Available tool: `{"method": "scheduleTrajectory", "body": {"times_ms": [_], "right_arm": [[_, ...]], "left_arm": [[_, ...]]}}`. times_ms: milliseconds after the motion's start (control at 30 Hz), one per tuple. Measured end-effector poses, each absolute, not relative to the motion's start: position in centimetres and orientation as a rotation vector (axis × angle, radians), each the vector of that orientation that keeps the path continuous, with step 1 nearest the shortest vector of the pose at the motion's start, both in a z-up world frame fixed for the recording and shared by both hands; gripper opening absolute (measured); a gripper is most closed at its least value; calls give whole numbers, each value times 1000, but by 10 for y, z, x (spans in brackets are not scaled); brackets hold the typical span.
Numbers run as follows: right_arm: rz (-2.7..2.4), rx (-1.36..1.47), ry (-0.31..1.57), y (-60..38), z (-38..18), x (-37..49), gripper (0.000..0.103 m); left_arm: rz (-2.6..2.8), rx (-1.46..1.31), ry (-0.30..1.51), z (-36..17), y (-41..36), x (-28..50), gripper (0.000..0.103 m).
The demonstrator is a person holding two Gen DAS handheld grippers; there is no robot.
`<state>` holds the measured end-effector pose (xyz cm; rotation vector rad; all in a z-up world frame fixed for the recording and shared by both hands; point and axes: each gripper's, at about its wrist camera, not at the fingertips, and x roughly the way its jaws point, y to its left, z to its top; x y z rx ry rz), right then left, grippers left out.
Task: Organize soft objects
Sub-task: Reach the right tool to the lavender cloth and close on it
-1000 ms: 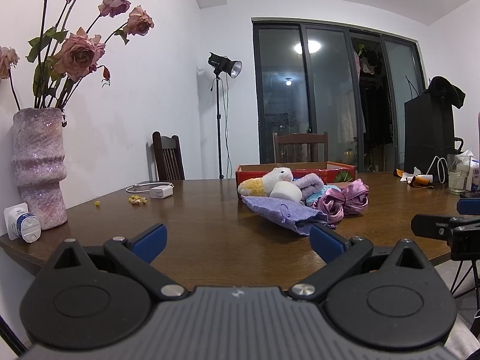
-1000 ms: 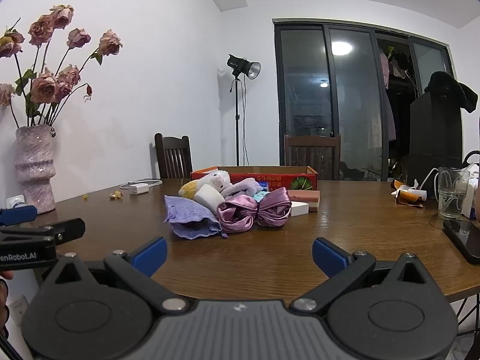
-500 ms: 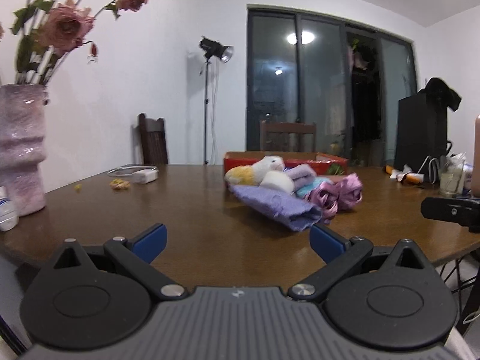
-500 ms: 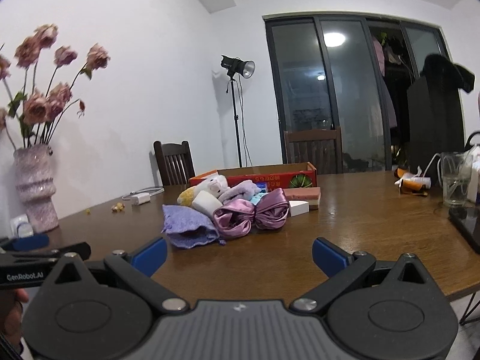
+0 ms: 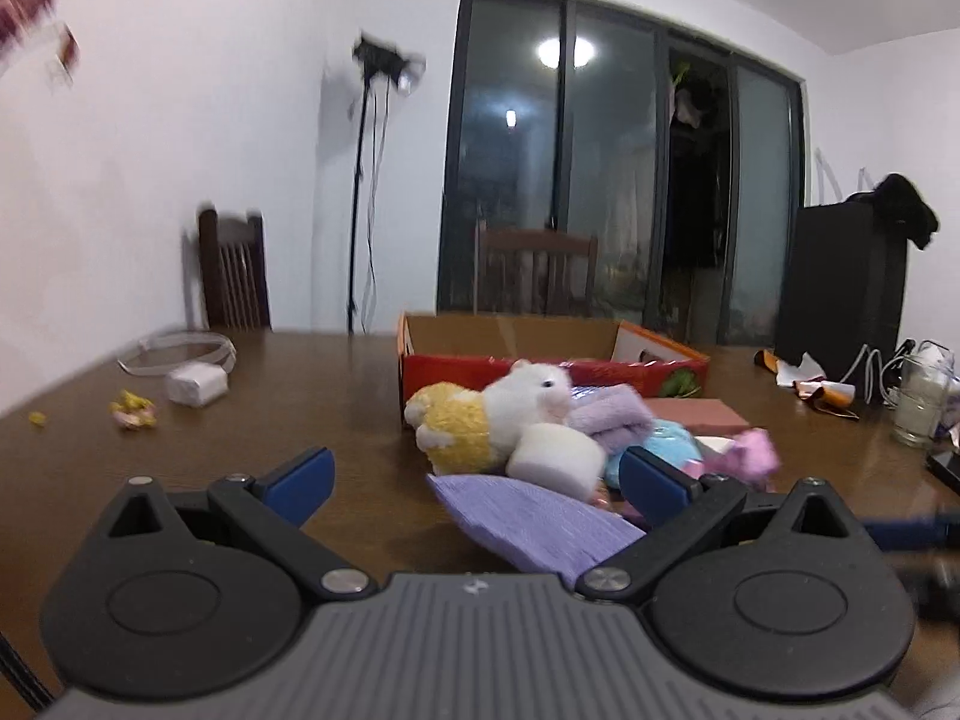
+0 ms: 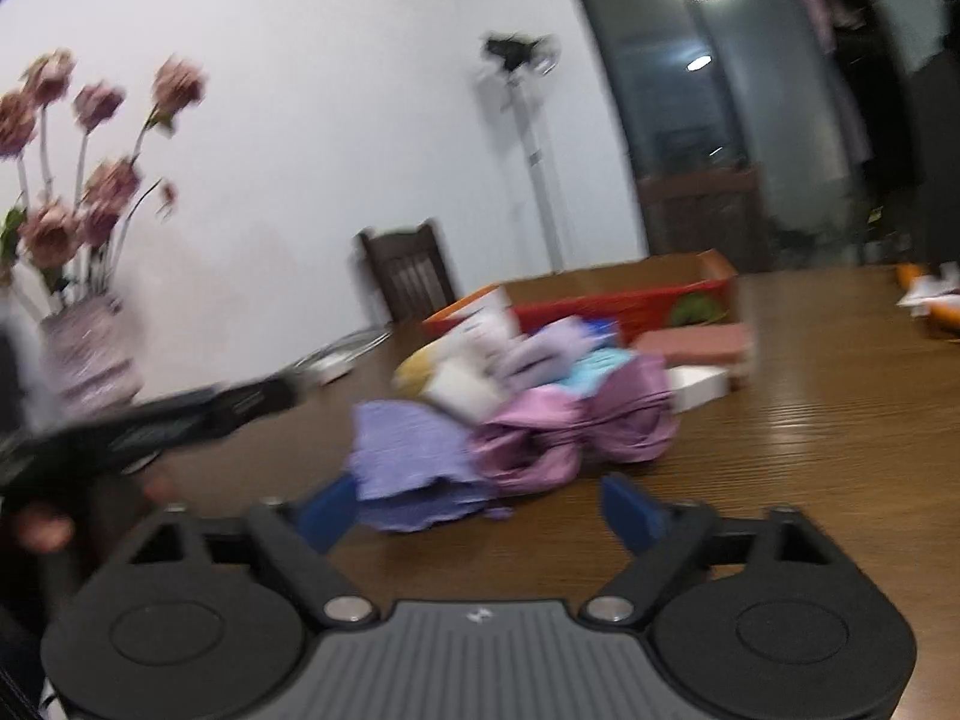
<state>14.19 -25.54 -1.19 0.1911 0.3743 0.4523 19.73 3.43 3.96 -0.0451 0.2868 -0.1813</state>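
Note:
A pile of soft things lies on the brown table (image 5: 300, 408). It holds a lilac cloth (image 5: 528, 522), a white and yellow plush toy (image 5: 492, 414), a white foam roll (image 5: 555, 459), a purple towel (image 5: 606, 420) and a pink satin bow (image 5: 750, 453). Behind the pile stands a red cardboard box (image 5: 540, 366). My left gripper (image 5: 477, 480) is open, just short of the lilac cloth. My right gripper (image 6: 480, 507) has its jaws closing, with the near edge of the lilac cloth (image 6: 408, 456) between them and untouched. The bow (image 6: 570, 432) lies just beyond.
A vase of dried roses (image 6: 90, 354) stands at the table's left. A white charger with its cable (image 5: 195, 384) lies to the left of the box. A pink block (image 5: 690, 414) lies beside the pile, a glass (image 5: 915, 414) at the far right. Chairs stand behind the table.
Both grippers have moved forward to the pile, which now looks much larger. The right view has tilted and blurred, and the right jaws have narrowed a little.

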Motion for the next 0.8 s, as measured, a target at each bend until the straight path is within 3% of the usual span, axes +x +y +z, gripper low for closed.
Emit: {"method": "scheduleTrajectory", "body": {"times_ms": [100, 200, 233, 267, 300, 333, 367, 433, 500, 633, 733, 800], "right_arm": [[527, 178, 389, -227, -7, 160, 69], [560, 155, 400, -203, 2, 185, 56], [566, 136, 424, -195, 1, 197, 46], [576, 126, 455, -190, 0, 206, 37], [583, 123, 487, -185, -3, 215, 36], [585, 125, 517, -182, -6, 222, 35], [589, 120, 537, -180, -8, 227, 33], [587, 82, 565, -180, -13, 232, 27], [595, 41, 583, -186, -13, 228, 25], [649, 108, 662, -225, -11, 214, 36], [609, 234, 631, -245, -3, 208, 51], [553, 264, 581, -249, -1, 207, 52]], "left_arm": [[-228, -102, 363, 42, 46, 245, 103], [-216, -173, 462, 36, 56, 284, 94], [-242, -179, 494, 33, 57, 294, 85], [-278, -184, 512, 30, 58, 298, 66], [-316, -185, 539, 25, 59, 302, 54], [-345, -183, 574, 22, 58, 303, 31], [-364, -179, 607, 18, 58, 304, 20], [-356, -175, 679, 9, 57, 295, 11], [-359, -170, 708, 0, 53, 268, 11], [-427, -179, 685, 3, 43, 211, 14], [-464, -227, 645, 10, 45, 196, 37], [-458, -213, 615, 13, 46, 197, 49]]}}
